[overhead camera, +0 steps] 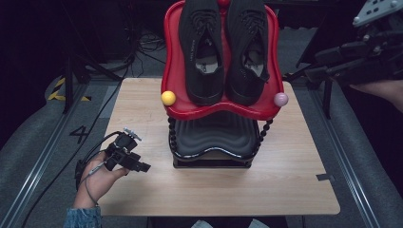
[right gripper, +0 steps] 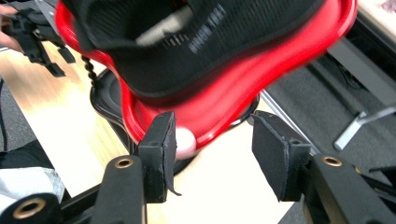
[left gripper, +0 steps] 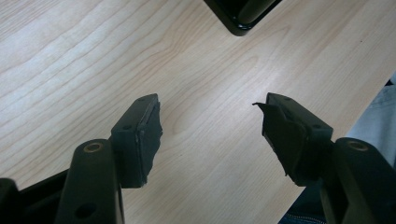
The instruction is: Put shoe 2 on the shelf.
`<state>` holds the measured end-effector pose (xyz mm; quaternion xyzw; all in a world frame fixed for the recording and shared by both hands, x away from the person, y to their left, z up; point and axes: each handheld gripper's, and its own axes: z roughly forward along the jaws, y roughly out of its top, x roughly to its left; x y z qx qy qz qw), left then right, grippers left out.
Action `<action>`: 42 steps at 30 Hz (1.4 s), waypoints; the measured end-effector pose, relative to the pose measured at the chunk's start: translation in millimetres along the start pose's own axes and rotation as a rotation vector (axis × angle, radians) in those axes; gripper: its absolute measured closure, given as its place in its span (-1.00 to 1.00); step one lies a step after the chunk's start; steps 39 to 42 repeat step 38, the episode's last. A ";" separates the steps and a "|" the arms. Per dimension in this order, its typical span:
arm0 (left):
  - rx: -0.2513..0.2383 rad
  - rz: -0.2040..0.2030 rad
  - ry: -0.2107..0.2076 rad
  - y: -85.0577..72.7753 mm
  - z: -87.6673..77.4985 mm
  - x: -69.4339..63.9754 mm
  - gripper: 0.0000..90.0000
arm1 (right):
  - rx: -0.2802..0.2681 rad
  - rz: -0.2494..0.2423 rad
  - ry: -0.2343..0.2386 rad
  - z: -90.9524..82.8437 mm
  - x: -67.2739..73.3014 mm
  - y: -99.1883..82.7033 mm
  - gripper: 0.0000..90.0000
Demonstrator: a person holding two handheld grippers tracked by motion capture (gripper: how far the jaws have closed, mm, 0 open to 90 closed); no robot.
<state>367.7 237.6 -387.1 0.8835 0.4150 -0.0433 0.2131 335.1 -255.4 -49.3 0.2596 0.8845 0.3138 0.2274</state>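
Two black lace-up shoes (overhead camera: 203,52) (overhead camera: 248,47) lie side by side on the red top tray (overhead camera: 218,110) of a two-tier rack on the wooden table (overhead camera: 275,185). My left gripper (overhead camera: 137,168) rests low at the table's front left, left of the rack, with its jaws open over bare wood (left gripper: 212,112). My right gripper (overhead camera: 311,66) hangs off the table's right side and points at the tray. Its jaws are open (right gripper: 212,126) and hold nothing. The tray's pink corner ball (right gripper: 187,142) sits just beyond the left pad, and a blurred shoe (right gripper: 201,42) lies above.
Below the red tray sits a ribbed black tray (overhead camera: 214,135) on beaded posts. A yellow ball (overhead camera: 168,98) and a pink ball (overhead camera: 281,99) mark the red tray's front corners. Cables and metal stands lie on the grey floor behind and beside the table.
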 end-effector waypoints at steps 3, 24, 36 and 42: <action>-0.006 0.002 0.000 -0.8 -0.9 1.6 -0.17 | 0.009 0.018 -0.004 1.5 -5.2 -9.2 0.10; -0.015 -0.030 0.000 -4.1 -1.3 8.9 -0.17 | 0.117 0.209 0.006 57.0 -43.6 -134.1 0.01; -0.027 -0.026 0.011 -1.6 1.5 7.0 -0.23 | 0.175 0.283 0.024 112.5 -34.4 -205.6 -0.09; -0.028 -0.022 0.016 -1.4 1.6 7.0 -0.24 | 0.169 0.278 0.023 115.0 -33.5 -209.2 -0.11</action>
